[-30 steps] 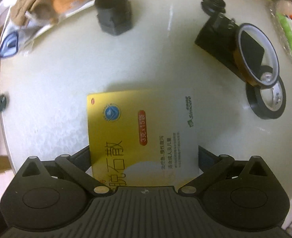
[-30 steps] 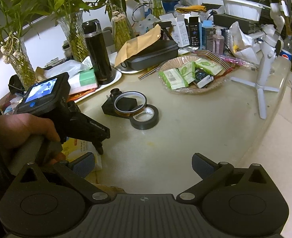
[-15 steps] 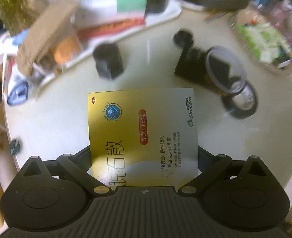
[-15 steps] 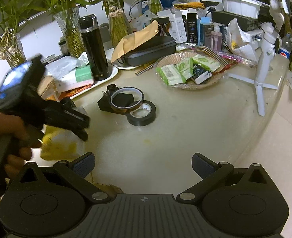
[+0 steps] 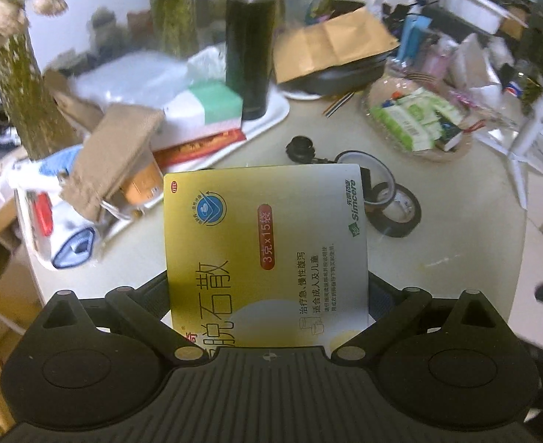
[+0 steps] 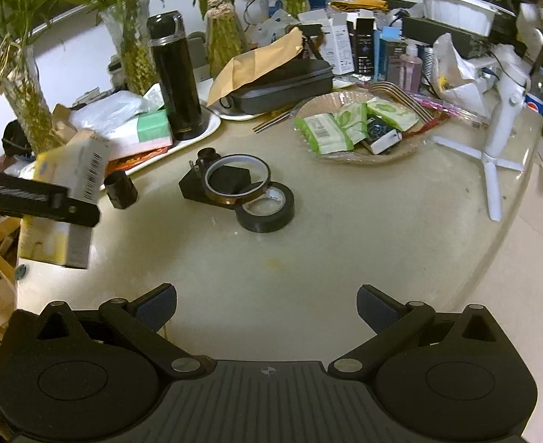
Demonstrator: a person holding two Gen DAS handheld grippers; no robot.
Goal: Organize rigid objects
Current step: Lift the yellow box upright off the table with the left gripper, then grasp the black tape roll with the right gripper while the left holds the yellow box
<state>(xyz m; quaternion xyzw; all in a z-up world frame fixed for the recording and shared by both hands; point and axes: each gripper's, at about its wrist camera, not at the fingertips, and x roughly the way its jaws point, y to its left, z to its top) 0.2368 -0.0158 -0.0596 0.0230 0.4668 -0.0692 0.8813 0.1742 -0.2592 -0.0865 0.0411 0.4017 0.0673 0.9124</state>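
A yellow and white medicine box (image 5: 264, 251) fills the middle of the left wrist view, held flat between the fingers of my left gripper (image 5: 267, 295), which is shut on it. In the right wrist view the same medicine box (image 6: 61, 199) hangs above the table's left edge in the left gripper (image 6: 61, 203). My right gripper (image 6: 266, 304) stands open over the bare near part of the round table (image 6: 345, 258), with nothing between its fingers.
Mid-table lie a black tape roll (image 6: 266, 212), an amber tape ring (image 6: 236, 181) on a black block, and a small black cylinder (image 6: 122, 188). Behind stand a black flask (image 6: 175, 77) on a white tray, a snack basket (image 6: 360, 129), a white tripod (image 6: 500, 118) and plant vases.
The left gripper has lifted the medicine box off the table and tilted up, so its view now takes in the back of the table. The right gripper has barely moved.
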